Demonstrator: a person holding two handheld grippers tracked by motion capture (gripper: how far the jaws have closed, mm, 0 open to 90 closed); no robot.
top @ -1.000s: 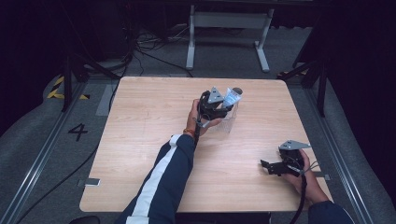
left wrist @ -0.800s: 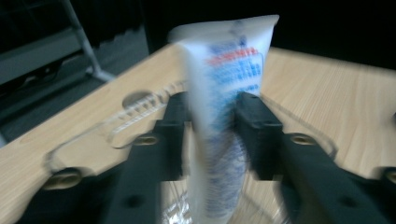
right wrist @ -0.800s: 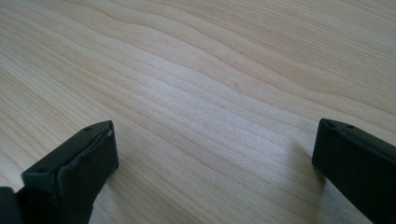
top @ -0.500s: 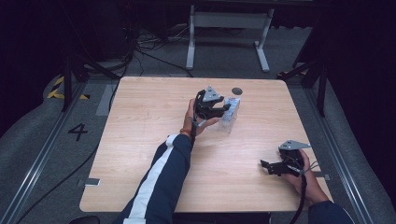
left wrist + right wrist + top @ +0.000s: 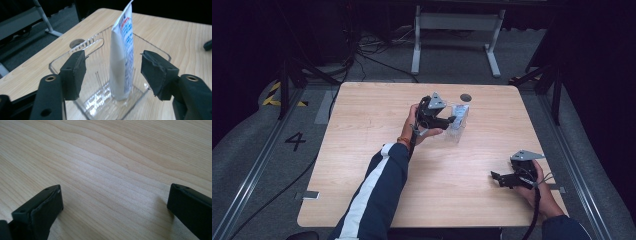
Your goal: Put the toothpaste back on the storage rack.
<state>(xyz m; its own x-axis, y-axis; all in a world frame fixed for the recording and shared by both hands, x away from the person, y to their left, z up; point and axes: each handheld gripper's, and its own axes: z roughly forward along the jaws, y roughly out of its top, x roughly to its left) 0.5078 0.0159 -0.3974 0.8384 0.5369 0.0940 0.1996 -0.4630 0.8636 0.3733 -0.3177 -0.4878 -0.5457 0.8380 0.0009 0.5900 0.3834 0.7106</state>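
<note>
A white tube with blue print stands upright in a clear plastic container on the wooden table. My left gripper is open, one jaw on each side of the tube and neither pad touching it; its jaws have just been opening. From above, the left gripper sits just left of the container, with the tube rising out of it. My right gripper rests low over the table near the front right. It stands open, with bare wood between its jaws.
A round cable hole lies in the table just behind the container. The table's back edge is close beyond it. A white metal stand and cables lie on the floor past the table.
The left gripper carried the tube down into the container, then opened its jaws and let go. The tube now stands on its own. The right gripper has not moved.
</note>
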